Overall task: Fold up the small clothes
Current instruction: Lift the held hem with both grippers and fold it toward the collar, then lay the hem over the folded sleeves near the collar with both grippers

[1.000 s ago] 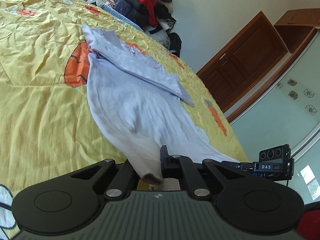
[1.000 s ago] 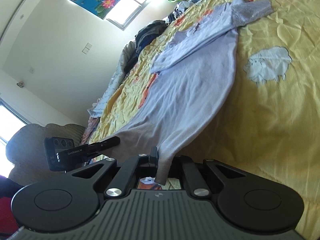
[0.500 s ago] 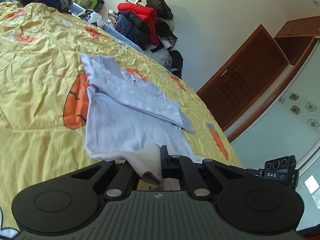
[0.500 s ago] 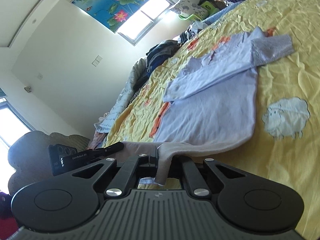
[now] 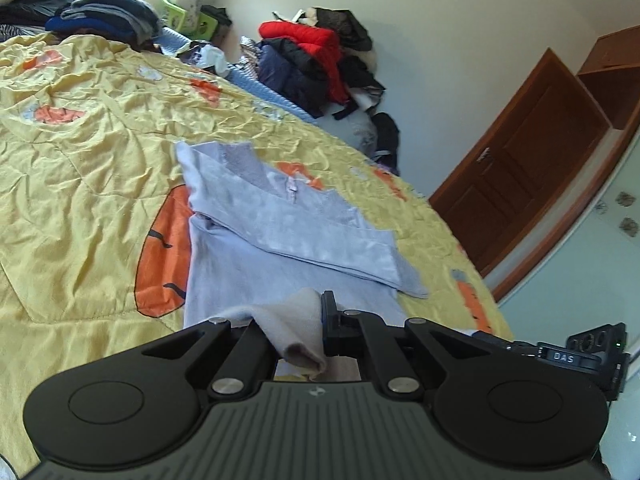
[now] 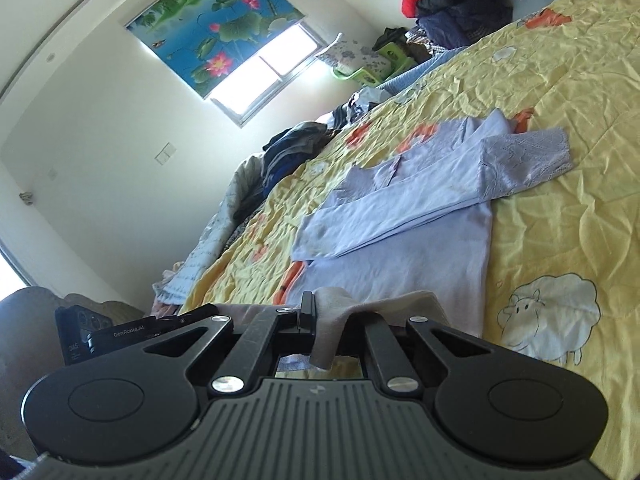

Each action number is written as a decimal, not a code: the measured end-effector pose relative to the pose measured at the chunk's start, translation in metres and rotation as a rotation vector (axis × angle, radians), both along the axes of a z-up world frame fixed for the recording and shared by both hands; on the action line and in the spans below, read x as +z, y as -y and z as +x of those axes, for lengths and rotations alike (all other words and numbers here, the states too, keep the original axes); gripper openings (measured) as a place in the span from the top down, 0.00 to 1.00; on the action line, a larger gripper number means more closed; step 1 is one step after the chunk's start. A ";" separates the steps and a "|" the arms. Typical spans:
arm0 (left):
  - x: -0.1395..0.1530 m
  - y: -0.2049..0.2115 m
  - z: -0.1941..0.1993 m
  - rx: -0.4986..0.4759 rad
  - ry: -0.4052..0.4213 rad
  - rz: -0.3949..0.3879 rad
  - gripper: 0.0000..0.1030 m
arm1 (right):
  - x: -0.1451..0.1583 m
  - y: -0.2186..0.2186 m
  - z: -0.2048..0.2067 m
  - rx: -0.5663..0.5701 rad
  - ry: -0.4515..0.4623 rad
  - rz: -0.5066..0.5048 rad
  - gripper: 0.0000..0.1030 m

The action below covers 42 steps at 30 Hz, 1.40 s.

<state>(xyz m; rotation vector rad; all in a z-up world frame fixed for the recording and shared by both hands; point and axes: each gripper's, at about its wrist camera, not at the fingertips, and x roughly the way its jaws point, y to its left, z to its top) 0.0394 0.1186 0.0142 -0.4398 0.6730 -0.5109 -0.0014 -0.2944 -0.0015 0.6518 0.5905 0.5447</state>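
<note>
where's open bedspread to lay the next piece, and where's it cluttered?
Both grippers, left and right, pinch the lavender top's hem. Bare yellow bedspread lies to its left, and between the top and the sheep print on its right. Crowded: the folded clothes pile and red jacket heap along the far edge.

Hand-held gripper [image 6: 325, 334] clamping shirt [image 6: 404, 236] hem, yellow quilt [image 6: 568, 92]

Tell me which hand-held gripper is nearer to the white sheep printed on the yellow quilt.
Right. The right hand-held gripper, clamped on the shirt hem, has the sheep just beside it; the left hand-held gripper holds the hem's opposite corner, farther away.
</note>
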 end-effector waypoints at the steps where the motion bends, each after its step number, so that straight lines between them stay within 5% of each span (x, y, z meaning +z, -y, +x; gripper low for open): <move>1: 0.001 0.003 0.001 0.005 0.005 0.019 0.97 | -0.001 -0.001 0.001 -0.006 0.000 -0.002 0.92; 14: -0.002 0.027 0.018 0.020 0.001 0.124 0.97 | -0.006 -0.006 0.011 -0.051 -0.003 -0.027 0.92; 42: 0.015 0.042 0.065 0.085 0.096 0.105 0.97 | 0.014 -0.007 0.062 -0.121 0.093 -0.113 0.92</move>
